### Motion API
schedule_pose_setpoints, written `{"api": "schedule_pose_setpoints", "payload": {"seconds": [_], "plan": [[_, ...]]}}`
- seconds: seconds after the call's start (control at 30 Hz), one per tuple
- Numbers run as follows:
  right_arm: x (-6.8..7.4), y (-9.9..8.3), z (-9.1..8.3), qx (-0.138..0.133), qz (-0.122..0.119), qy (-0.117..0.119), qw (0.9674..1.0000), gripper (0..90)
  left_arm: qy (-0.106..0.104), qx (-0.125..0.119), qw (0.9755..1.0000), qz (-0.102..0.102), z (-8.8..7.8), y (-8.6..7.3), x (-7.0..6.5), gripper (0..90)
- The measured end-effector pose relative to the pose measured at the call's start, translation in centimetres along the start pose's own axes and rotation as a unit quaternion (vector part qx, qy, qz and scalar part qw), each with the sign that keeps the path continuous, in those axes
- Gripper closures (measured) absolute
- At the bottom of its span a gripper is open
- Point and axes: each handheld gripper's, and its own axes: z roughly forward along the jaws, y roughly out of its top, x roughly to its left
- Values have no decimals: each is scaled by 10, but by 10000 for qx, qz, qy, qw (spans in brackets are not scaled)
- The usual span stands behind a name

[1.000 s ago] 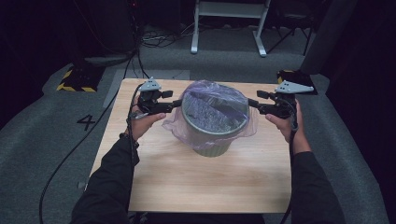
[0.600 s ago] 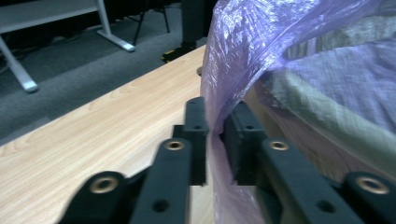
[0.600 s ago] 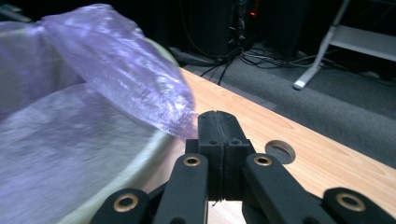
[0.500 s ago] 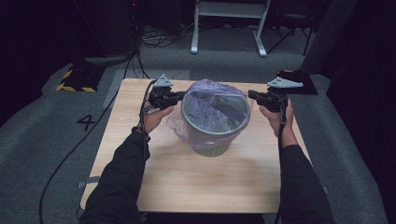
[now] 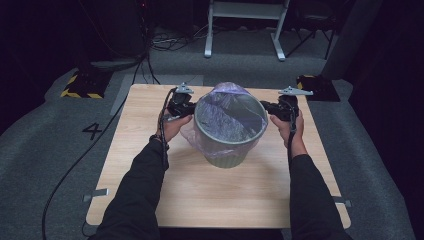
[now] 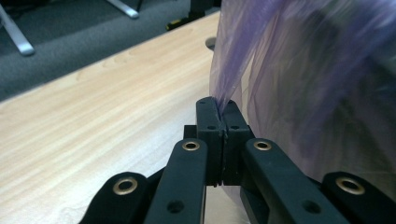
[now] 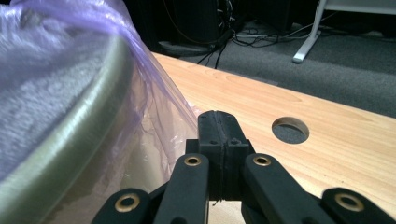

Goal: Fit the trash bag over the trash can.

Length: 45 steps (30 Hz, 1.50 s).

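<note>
A green ribbed bin (image 5: 227, 150) stands mid-table, lined with a thin purple bag (image 5: 227, 92) that drapes over its rim. My left gripper (image 5: 192, 107) is at the bin's left side. In the left gripper view its jaws (image 6: 218, 112) have just been closing and now stand shut, with a fold of the bag (image 6: 303, 84) pinched at their tips. My right gripper (image 5: 265, 106) is at the bin's right side. Its jaws (image 7: 218, 121) are shut, with the bag's film (image 7: 154, 93) running down into them beside the bin's rim (image 7: 79, 126).
The bin sits on a wooden table (image 5: 200, 195) with a round hole (image 7: 289, 129) near its far edge. Beyond it lie grey carpet, floor cables, a white frame's legs (image 5: 245, 25), a yellow-striped block (image 5: 80, 85) and a black box (image 5: 320, 87).
Both hands have moved inward and down to the bin's sides. The bag, billowed wide around the bin before, now lies closer against it.
</note>
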Motion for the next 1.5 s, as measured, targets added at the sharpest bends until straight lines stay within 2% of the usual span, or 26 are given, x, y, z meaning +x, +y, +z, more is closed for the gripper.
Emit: {"api": "schedule_pose_setpoints", "payload": {"seconds": [0.17, 0.2, 0.33, 0.5, 0.57, 0.6, 0.63, 0.67, 0.7, 0.73, 0.77, 0.8, 0.87, 0.9, 0.93, 0.97, 1.0, 1.03, 1.1, 1.2, 1.27, 1.3, 1.37, 1.43, 1.47, 1.5], "plan": [[-2, -1, 7, 179, 0, -75, 9998, 900, 78, 236, 9997, -1, 10, -1, -2, 888], [-4, -3, 9, 227, 117, -70, 9996, 900, 47, 284, 9996, -60, 13, -3, -3, 888], [-8, -12, 12, 423, 198, -112, 9988, 900, 46, 432, 9990, -64, 15, -12, -2, 877], [-15, -25, 8, 405, 268, -80, 9988, 900, -24, 330, 9993, -155, 6, -22, 2, 814], [-16, -31, 2, 408, 161, -175, 9989, 824, -134, 182, 9996, -166, -7, -29, 4, 778], [-17, -32, -1, 362, 108, -225, 9990, 743, -152, 91, 9997, -161, -13, -31, 4, 722], [-17, -32, -1, 362, 108, -225, 9990, 743, -152, 91, 9997, -161, -13, -31, 4, 649], [-16, -33, -8, 332, 10, -242, 9992, 634, -252, -91, 9995, -175, -25, -36, 4, 594], [-16, -34, -11, 316, -51, -258, 9992, 587, -220, -109, 9995, -181, -32, -37, 4, 527], [-16, -34, -11, 316, -51, -258, 9992, 587, -220, -109, 9995, -181, -32, -37, 4, 457], [-14, -35, -19, 327, -240, -348, 9986, 482, -279, -251, 9989, -273, -46, -43, 4, 402], [-14, -36, -24, 334, -331, -356, 9983, 456, -308, -326, 9987, -251, -53, -47, 4, 379], [-14, -38, -34, 255, -412, -339, 9982, 414, -238, -336, 9990, -152, -59, -50, 2, 320], [-15, -40, -40, 162, -448, -376, 9982, 383, -218, -316, 9992, 110, -70, -57, -4, 289], [-15, -41, -46, 69, -493, -359, 9981, 364, -241, -291, 9990, 228, -74, -60, -8, 285], [-14, -42, -51, -18, -571, -348, 9978, 364, -241, -291, 9990, 228, -74, -60, -8, 273], [-14, -43, -57, -100, -650, -341, 9972, 349, -324, -241, 9980, 484, -80, -67, -15, 249], [-14, -43, -57, -100, -650, -341, 9972, 349, -324, -241, 9980, 484, -80, -67, -15, 241], [-5, -44, -71, -233, -902, -58, 9956, 329, -353, -132, 9968, 708, -84, -75, -28, 214], [9, -48, -76, -176, -1185, 60, 9928, 309, -403, -130, 9952, 881, -88, -80, -39, 186], [13, -50, -77, -151, -1235, 186, 9921, 301, -426, -151, 9946, 933, -89, -80, -42, 171], [22, -53, -77, -126, -1333, 446, 9900, 277, -526, -250, 9936, 965, -92, -81, -49, 164], [27, -55, -78, -197, -1424, 537, 9882, 277, -582, -291, 9929, 1000, -93, -81, -52, 164], [42, -60, -74, -58, -1458, 901, 9852, 244, -709, -279, 9903, 1162, -93, -83, -63, 163], [42, -60, -74, -58, -1458, 901, 9852, 244, -709, -279, 9903, 1162, -93, -83, -63, 164], [51, -63, -72, -61, -1655, 911, 9820, 259, -728, -199, 9885, 1312, -89, -84, -72, 166]]}}
